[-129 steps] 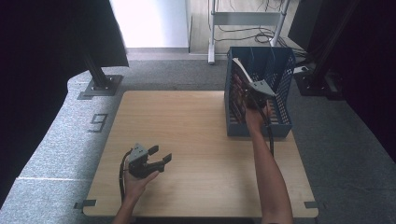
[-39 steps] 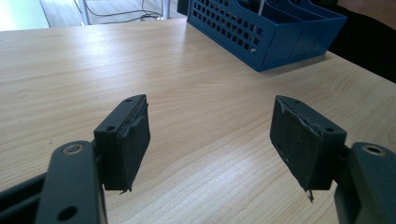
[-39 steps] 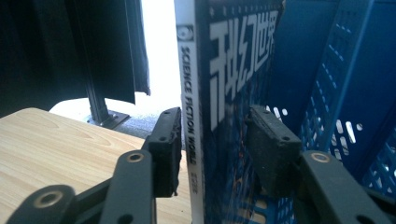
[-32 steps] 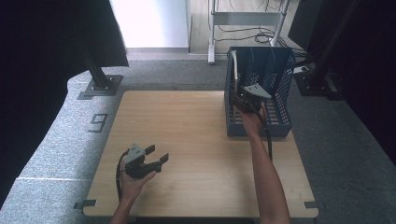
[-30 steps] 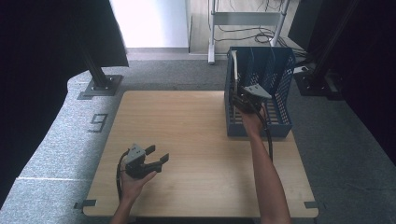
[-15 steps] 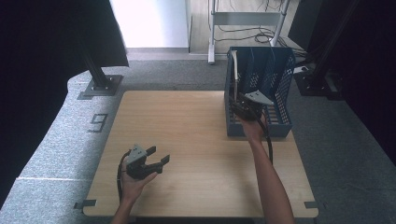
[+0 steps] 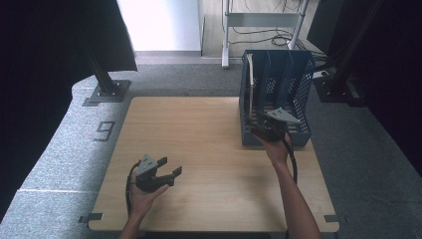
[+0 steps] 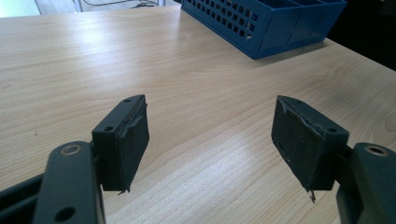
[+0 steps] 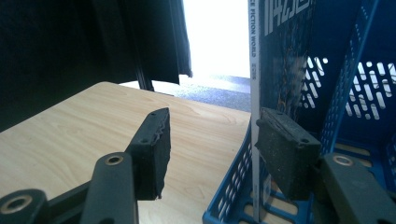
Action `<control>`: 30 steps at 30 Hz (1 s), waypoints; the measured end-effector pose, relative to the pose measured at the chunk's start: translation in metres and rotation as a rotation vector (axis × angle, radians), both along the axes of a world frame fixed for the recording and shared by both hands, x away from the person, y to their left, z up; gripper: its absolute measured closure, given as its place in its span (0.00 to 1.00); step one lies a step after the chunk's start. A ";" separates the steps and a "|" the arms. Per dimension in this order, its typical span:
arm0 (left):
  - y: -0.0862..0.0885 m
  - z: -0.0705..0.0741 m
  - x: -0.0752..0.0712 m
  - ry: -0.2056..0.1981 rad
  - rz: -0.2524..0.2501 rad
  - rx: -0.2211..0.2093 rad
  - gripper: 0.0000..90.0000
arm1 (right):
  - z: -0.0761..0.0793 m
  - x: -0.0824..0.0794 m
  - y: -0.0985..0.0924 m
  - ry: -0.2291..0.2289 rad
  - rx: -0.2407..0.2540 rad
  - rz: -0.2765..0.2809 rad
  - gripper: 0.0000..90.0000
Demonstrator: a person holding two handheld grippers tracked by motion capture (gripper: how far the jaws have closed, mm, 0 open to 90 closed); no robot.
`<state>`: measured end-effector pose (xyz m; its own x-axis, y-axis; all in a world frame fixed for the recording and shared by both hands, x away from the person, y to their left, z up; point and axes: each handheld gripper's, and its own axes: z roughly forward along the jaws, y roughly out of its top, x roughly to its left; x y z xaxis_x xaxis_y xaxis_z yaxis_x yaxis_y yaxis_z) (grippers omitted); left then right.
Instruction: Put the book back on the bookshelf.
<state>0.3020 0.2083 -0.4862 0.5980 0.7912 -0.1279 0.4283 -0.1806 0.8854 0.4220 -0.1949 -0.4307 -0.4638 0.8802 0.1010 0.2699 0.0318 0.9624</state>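
Right gripper (image 9: pixel 210 154), jaws just opening, beside upright magazine (image 9: pixel 275 60) in blue perforated plastic file rack (image 7: pixel 276 94); spine lettering legible in right gripper view; left gripper (image 8: pixel 210 140) spread, empty.

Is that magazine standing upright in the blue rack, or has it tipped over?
Upright. The magazine stands on edge in the blue file rack, its spine vertical against the leftmost wall.

blue file rack (image 7: pixel 275 99) on wooden table (image 7: pixel 199 139)

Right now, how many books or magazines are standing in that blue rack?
1 that I can see: a magazine standing upright in the leftmost slot of the blue rack, beside the right gripper. The rack's walls may hide others in the remaining slots.
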 end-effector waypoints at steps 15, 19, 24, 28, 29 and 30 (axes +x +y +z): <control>-0.003 -0.004 0.000 0.013 -0.003 0.014 0.31 | -0.023 -0.052 -0.014 0.030 0.020 0.043 0.45; -0.003 -0.006 0.001 0.017 -0.002 0.016 0.31 | -0.031 -0.064 -0.017 0.032 0.014 0.055 0.44; -0.005 -0.008 0.001 0.022 -0.005 0.023 0.31 | -0.044 -0.076 -0.022 0.047 0.006 0.058 0.44; -0.005 -0.009 0.001 0.029 -0.008 0.028 0.31 | -0.058 -0.086 -0.026 0.072 0.004 0.067 0.44; -0.006 -0.010 0.001 0.030 -0.006 0.028 0.31 | -0.062 -0.089 -0.027 0.081 0.003 0.071 0.44; -0.006 -0.010 0.001 0.032 -0.007 0.030 0.31 | -0.066 -0.091 -0.028 0.090 -0.006 0.074 0.44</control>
